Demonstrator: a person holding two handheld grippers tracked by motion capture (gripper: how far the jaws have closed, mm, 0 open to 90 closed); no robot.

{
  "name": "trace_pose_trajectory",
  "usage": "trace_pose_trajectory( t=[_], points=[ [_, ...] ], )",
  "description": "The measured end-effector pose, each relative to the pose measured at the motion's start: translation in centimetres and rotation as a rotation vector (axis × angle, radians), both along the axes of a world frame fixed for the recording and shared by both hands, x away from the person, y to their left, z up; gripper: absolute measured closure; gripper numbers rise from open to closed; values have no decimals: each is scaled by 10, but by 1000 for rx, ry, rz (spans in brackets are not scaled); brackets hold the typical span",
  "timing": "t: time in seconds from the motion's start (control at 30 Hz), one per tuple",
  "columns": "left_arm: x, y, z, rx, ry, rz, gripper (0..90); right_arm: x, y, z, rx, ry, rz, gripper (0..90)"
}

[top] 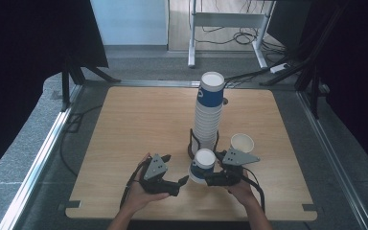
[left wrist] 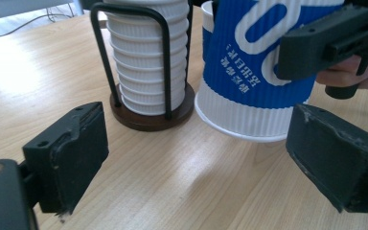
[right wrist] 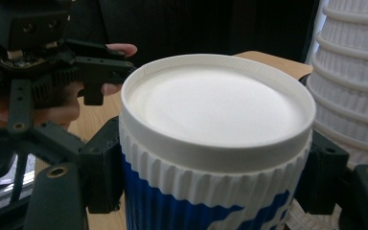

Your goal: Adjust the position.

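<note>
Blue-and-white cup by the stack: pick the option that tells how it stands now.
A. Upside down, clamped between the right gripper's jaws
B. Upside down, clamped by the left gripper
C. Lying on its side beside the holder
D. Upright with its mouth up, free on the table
A: the cup shows its closed base on top, with the right gripper shut on its sides, while the left gripper gapes open short of it.

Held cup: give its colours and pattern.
Ribbed cup: blue band with white shapes and print, white rim; clearest in the left gripper view.
</note>
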State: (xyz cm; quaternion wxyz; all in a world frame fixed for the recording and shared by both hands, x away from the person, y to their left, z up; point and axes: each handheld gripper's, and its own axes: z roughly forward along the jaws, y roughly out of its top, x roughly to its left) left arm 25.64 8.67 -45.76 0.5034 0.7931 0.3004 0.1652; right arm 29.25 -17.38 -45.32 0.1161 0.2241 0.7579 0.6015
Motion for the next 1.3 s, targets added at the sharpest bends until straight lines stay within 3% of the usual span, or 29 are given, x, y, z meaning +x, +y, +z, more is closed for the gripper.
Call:
trace_pose_trajectory(
  t=[0.57, 0.93, 1.3],
  points=[
    [-7, -26, -11, 37, -10, -65, 56, -5, 10, 1, 13, 8, 32, 265],
    [-8, -31, -14, 41, -26, -78, 56, -11, 24, -1, 8, 15, 79, 265],
    [-9, -36, -21, 34, -37, -81, 157, -13, 30, -3, -2, 14, 93, 265]
  ],
)
